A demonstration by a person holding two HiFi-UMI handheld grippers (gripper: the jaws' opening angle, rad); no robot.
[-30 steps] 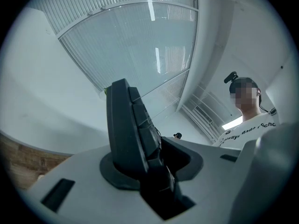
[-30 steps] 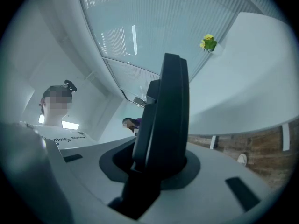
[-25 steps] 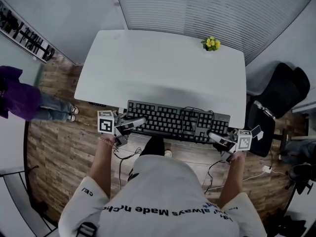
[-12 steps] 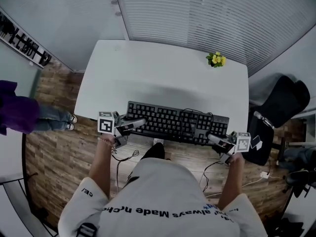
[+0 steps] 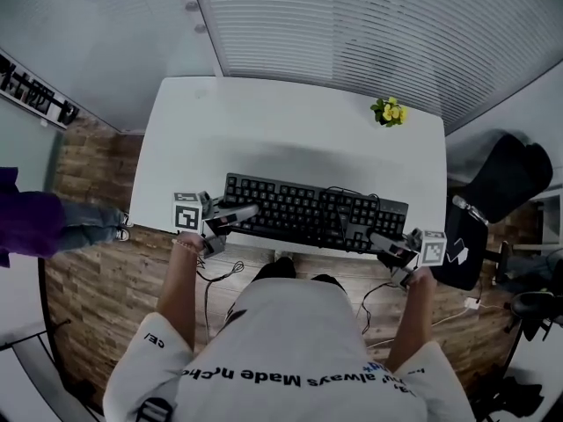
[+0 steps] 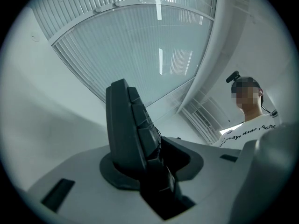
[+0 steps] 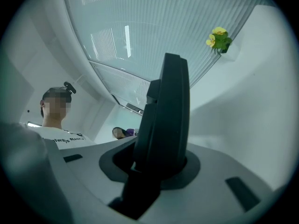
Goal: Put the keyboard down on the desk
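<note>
Keyboard point(image 5: 299, 209) is lying along the near edge of the white desk point(image 5: 290, 121); contact unclear. You're clamping its left end in the left gripper point(image 5: 233, 216) and its right end in the right gripper point(image 5: 378, 240), jaws closed on it. Yellow flowers point(image 5: 389, 111) are sitting far right.

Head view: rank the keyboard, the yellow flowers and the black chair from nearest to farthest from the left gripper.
1. Keyboard: its left end is clamped in the left gripper, at the near edge of the desk.
2. Yellow flowers: at the desk's far right corner.
3. Black chair: off the desk, beyond its right side.
</note>
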